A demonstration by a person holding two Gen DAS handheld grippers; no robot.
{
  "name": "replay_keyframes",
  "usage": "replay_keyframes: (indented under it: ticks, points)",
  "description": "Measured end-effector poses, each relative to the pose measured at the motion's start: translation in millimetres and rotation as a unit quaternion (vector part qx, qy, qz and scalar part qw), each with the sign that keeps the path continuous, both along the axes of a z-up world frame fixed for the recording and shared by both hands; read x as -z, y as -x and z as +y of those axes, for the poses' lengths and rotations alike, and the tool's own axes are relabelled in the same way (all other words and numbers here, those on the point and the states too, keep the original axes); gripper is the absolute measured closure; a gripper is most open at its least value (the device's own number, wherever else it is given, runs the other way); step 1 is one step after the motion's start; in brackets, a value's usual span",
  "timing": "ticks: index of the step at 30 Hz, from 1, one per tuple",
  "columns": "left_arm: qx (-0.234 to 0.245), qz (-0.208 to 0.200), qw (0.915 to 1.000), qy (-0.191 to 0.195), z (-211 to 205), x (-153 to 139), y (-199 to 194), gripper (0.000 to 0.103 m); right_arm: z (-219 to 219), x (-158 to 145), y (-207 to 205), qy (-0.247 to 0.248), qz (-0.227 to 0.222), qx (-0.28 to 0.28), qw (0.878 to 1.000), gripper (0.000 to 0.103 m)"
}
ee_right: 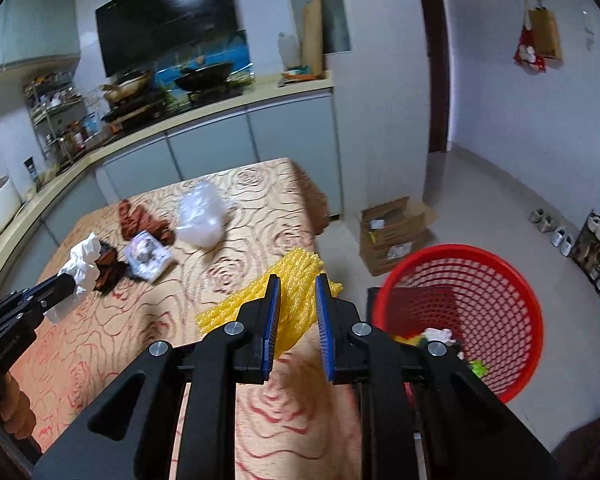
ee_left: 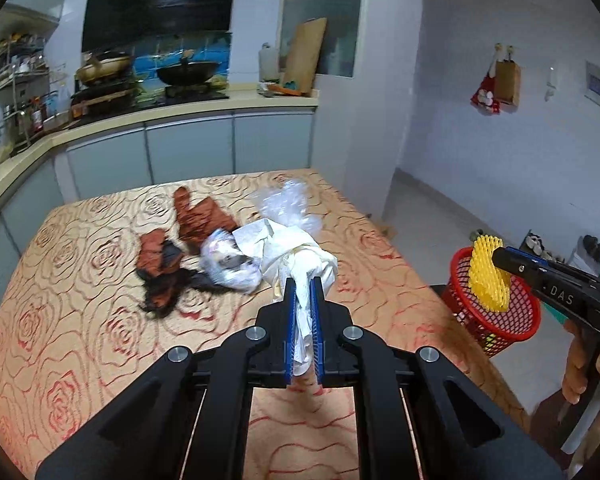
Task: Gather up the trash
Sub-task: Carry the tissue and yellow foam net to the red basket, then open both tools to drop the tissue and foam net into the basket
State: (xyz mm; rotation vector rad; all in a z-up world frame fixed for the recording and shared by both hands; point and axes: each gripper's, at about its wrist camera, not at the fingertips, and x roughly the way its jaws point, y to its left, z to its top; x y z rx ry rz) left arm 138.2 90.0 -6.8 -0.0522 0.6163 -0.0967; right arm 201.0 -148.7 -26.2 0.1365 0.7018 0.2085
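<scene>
A: Where is free room at the table (ee_left: 80,280)?

B: Its right edge runs from 12 toward 5 o'clock in the left wrist view; past it is bare floor, and the red basket (ee_left: 496,312) stands on the floor just beside that edge, at 3 o'clock.

A: And the claws?

B: The left gripper (ee_left: 304,292) is clenched on crumpled white paper (ee_left: 296,252) above the table. The right gripper (ee_right: 298,300) grasps yellow foam netting (ee_right: 296,280) near the edge.

A: What does only one view give?

B: The right wrist view looks into the basket (ee_right: 500,280), where some trash lies, and shows a cardboard box (ee_right: 396,232) at 2 o'clock. Both see the clear plastic bag (ee_right: 204,216) and brown wrappers (ee_left: 200,216) left on the table
</scene>
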Motion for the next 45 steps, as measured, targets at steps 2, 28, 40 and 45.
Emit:
replay_keyframes:
  ticks: [2, 28, 40, 45]
  points:
    - [0.011, -0.002, 0.9999, -0.002, -10, -2, -3, 0.096, -13, 0, 0, 0.0, -0.002, 0.014, 1.0, 0.085]
    - [0.22, 0.017, 0.9754, -0.001, -189, 0, -75, 0.096, -141, 20, -6, 0.052, 0.008, 0.143, 0.988, 0.085]
    - [0.259, 0.082, 0.9623, -0.009, -238, 49, -109, 0.096, -150, 53, -27, 0.059, 0.058, 0.135, 0.987, 0.085]
    - [0.261, 0.095, 0.9605, -0.008, -244, 59, -119, 0.091, -147, 64, -33, 0.056, 0.073, 0.122, 0.988, 0.082]
